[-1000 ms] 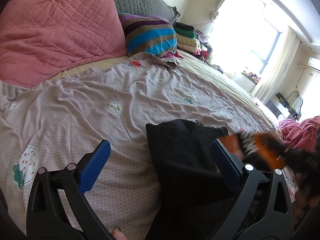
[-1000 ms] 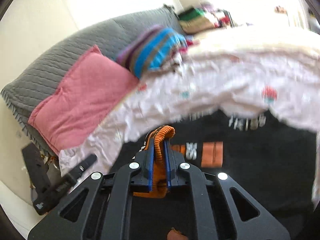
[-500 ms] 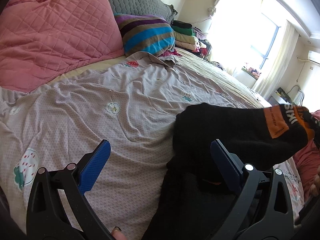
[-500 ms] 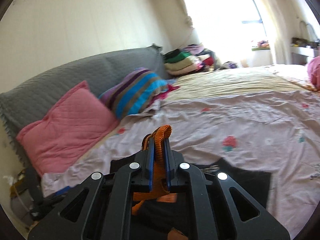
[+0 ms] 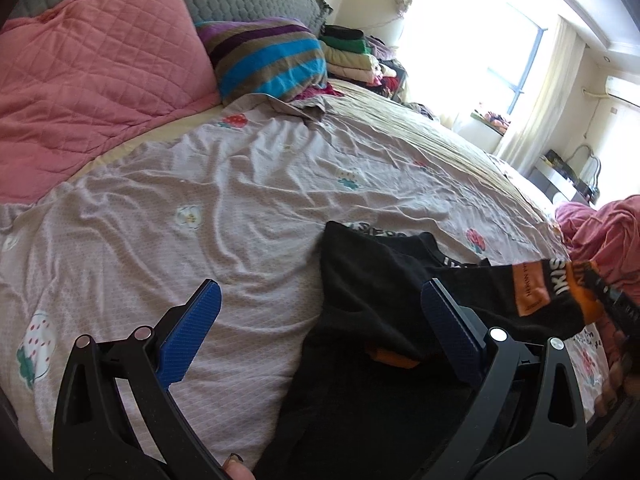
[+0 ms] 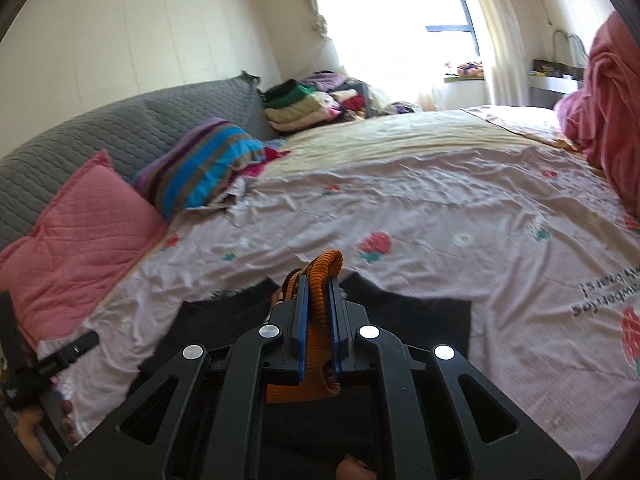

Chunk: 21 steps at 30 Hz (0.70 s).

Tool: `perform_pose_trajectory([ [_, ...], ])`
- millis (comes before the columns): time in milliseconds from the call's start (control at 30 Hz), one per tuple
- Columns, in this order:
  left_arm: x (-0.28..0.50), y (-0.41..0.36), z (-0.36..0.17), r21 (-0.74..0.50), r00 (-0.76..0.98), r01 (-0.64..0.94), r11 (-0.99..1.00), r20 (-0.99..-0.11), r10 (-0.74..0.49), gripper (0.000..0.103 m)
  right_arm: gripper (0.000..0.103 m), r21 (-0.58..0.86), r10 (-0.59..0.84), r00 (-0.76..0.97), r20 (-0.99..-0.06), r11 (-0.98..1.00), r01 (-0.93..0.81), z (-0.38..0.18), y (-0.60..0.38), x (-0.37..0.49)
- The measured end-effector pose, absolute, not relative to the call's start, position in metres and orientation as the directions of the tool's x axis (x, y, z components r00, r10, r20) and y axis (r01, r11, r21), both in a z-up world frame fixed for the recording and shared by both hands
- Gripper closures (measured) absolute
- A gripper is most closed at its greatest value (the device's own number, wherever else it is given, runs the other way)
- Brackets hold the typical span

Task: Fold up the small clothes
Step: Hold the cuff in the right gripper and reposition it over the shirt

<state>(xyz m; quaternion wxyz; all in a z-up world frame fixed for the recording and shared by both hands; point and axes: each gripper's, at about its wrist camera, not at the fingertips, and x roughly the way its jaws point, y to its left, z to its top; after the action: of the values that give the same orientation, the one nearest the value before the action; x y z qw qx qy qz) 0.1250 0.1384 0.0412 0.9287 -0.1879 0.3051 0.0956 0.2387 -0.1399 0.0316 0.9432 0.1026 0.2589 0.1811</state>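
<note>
A small black garment (image 5: 372, 300) with orange cuffs and white lettering lies on the pink patterned bedsheet (image 5: 200, 200). My right gripper (image 6: 318, 292) is shut on its orange ribbed cuff (image 6: 326, 270) and holds that end lifted off the bed; in the left wrist view the lifted orange and black end (image 5: 560, 288) shows at the right edge. The rest of the black garment (image 6: 416, 316) lies flat below the right gripper. My left gripper (image 5: 320, 320) is open and empty, its blue pads (image 5: 192, 328) spread above the garment's left part.
A pink quilted pillow (image 5: 88, 76) and a striped pillow (image 5: 268, 56) lean on the grey headboard (image 6: 120, 128). Folded clothes (image 6: 304, 108) are stacked beyond them. A pink blanket heap (image 6: 608, 104) lies at the right. A window (image 6: 400, 20) is behind.
My right gripper has carried the orange cuff up and to the right, dragging the black garment's end off the bed. The left gripper has stayed open in about the same place.
</note>
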Motion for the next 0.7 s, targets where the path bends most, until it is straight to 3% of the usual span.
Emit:
perform_pose_trajectory([
  [267, 0.180, 0.105, 0.032, -0.313, 0.740, -0.182, 0.932, -0.668, -0.079, 0.010, 0.095, 0.263, 0.330, 0.795, -0.508, 0.939, -0.222, 0.015, -0.145, 0.240],
  [333, 0.190, 0.098, 0.025, -0.321, 0.723, -0.160, 0.934, -0.682, -0.110, 0.018, 0.095, 0.252, 0.314, 0.795, -0.518, 0.945, -0.209, 0.012, -0.146, 0.240],
  [400, 0.199, 0.091, 0.016, -0.311, 0.701, -0.144, 0.940, -0.702, -0.125, 0.035, 0.095, 0.250, 0.308, 0.794, -0.524, 0.947, -0.203, 0.011, -0.148, 0.240],
  [500, 0.206, 0.085, 0.004, -0.302, 0.678, -0.122, 0.945, -0.721, -0.143, 0.049, 0.095, 0.241, 0.293, 0.794, -0.533, 0.952, -0.190, 0.010, -0.151, 0.241],
  [600, 0.210, 0.084, -0.006, -0.312, 0.658, -0.112, 0.943, -0.734, -0.165, 0.057, 0.095, 0.236, 0.285, 0.791, -0.542, 0.954, -0.182, 0.007, -0.153, 0.242],
  [700, 0.210, 0.084, -0.013, -0.297, 0.639, -0.108, 0.949, -0.752, -0.163, 0.057, 0.095, 0.234, 0.276, 0.786, -0.552, 0.957, -0.172, 0.004, -0.153, 0.244],
])
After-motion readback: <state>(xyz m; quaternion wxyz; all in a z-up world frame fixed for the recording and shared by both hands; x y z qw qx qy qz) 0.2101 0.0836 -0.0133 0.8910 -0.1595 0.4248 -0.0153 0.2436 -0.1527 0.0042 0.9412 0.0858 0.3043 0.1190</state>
